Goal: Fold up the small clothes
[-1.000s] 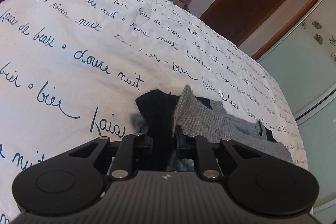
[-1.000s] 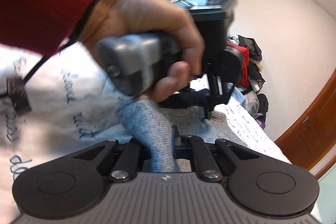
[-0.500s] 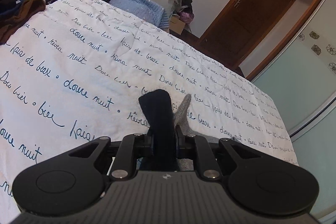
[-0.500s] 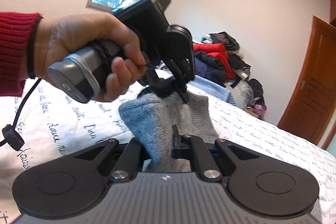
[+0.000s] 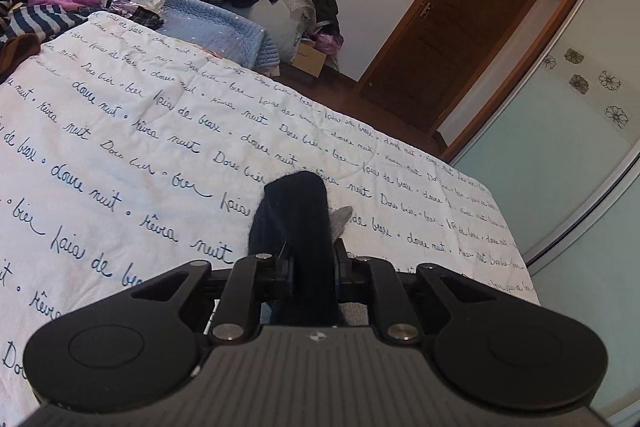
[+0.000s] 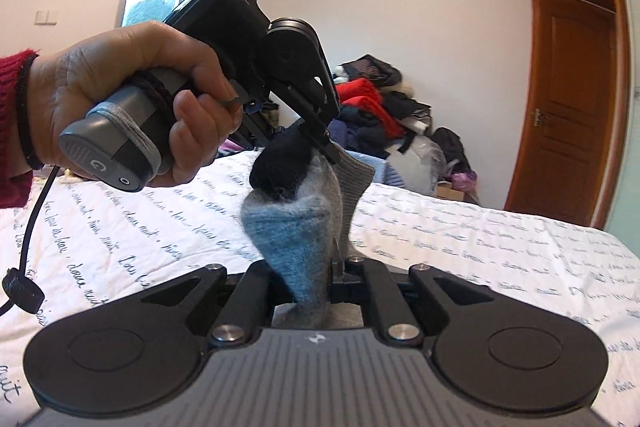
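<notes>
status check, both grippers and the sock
Left hand-held gripper shut on sock's black toe. Right hand-held gripper shut on grey sock. Sock lifted above the quilt. Nothing in the way.

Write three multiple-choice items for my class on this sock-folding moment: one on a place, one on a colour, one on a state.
1. Where is the sock?
A. flat on the bedspread
B. lifted above the bedspread, between two grippers
C. on the clothes pile

2. What colour is the sock's tip, held by the left gripper?
A. red
B. white
C. black

3. What state is the right gripper in?
A. shut on the sock
B. open, holding nothing
C. lying on the bed

Answers:
1 B: it hangs clear of the bedspread, each end clamped.
2 C: the tip is black.
3 A: its fingers pinch the grey-blue part.
</notes>
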### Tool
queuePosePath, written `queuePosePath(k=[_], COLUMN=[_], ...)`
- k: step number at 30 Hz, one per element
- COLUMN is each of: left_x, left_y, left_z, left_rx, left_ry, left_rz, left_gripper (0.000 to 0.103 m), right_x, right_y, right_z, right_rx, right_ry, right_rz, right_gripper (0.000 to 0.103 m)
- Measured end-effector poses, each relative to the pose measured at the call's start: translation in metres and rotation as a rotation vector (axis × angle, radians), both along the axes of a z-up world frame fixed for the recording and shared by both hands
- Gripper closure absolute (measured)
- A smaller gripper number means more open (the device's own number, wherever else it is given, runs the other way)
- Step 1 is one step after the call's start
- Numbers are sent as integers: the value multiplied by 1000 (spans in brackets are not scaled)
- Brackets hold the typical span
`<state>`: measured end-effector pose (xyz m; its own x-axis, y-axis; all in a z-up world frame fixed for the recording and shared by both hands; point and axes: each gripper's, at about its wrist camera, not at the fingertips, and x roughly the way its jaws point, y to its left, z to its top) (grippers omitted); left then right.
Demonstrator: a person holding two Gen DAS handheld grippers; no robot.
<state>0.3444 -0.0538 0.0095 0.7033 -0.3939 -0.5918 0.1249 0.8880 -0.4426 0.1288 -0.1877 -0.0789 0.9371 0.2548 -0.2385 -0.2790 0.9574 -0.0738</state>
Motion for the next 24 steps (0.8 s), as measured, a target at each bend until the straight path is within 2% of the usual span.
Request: queuePosePath(k=[9, 24], left_x=[-5, -15], left_y=[-69, -179], left_z=[0, -37], left_rx=[33, 91], left_ry=[6, 36], left_rz=[-76, -209], left_gripper=[86, 86], right_x=[-9, -28], right_y=[-49, -128], right_z=[-1, -19], right_rx=[74, 218], right_ry=[25, 86], right_rz=[-59, -180], right_gripper=[96, 96])
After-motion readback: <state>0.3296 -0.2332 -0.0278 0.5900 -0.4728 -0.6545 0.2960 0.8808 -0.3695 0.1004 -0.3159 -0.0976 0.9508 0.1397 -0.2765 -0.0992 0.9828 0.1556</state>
